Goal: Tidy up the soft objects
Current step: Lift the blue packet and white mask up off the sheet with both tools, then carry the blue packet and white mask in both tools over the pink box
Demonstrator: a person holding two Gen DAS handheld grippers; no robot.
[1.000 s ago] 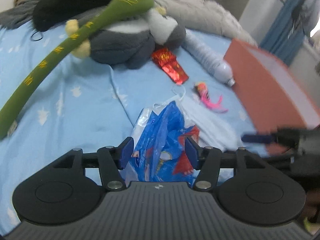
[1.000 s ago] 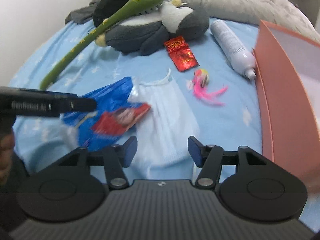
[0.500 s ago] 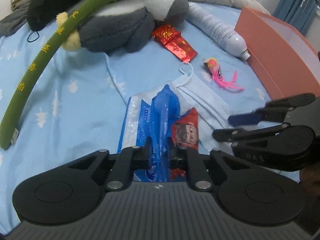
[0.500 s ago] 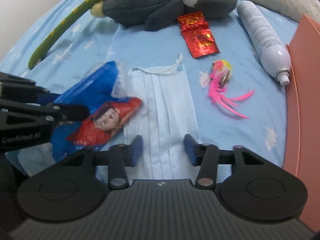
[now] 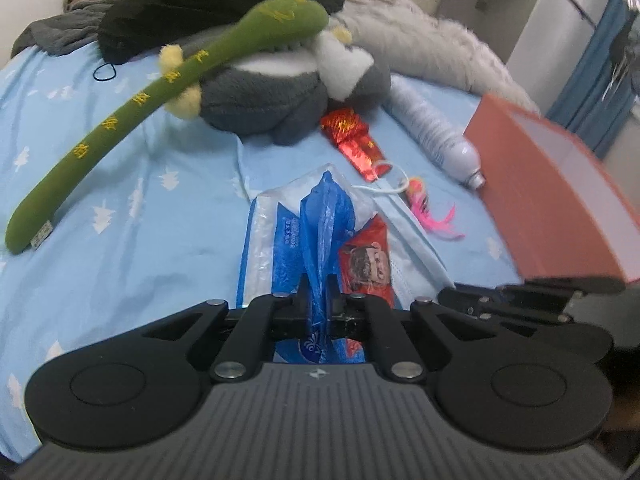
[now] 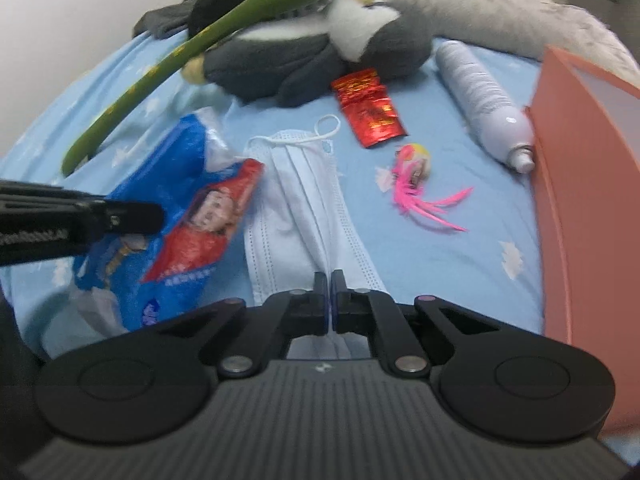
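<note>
Left gripper (image 5: 318,294) pinches the limp, crinkly blue plastic bag (image 5: 316,236) by a fold; right gripper (image 6: 330,292) nips the light face mask (image 6: 308,208) at its edge.

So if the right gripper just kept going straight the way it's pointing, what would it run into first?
The right gripper, shut on the face mask, points along the mask toward the red foil packet. That packet probably comes first, then the grey plush penguin; depth is unclear.
</note>
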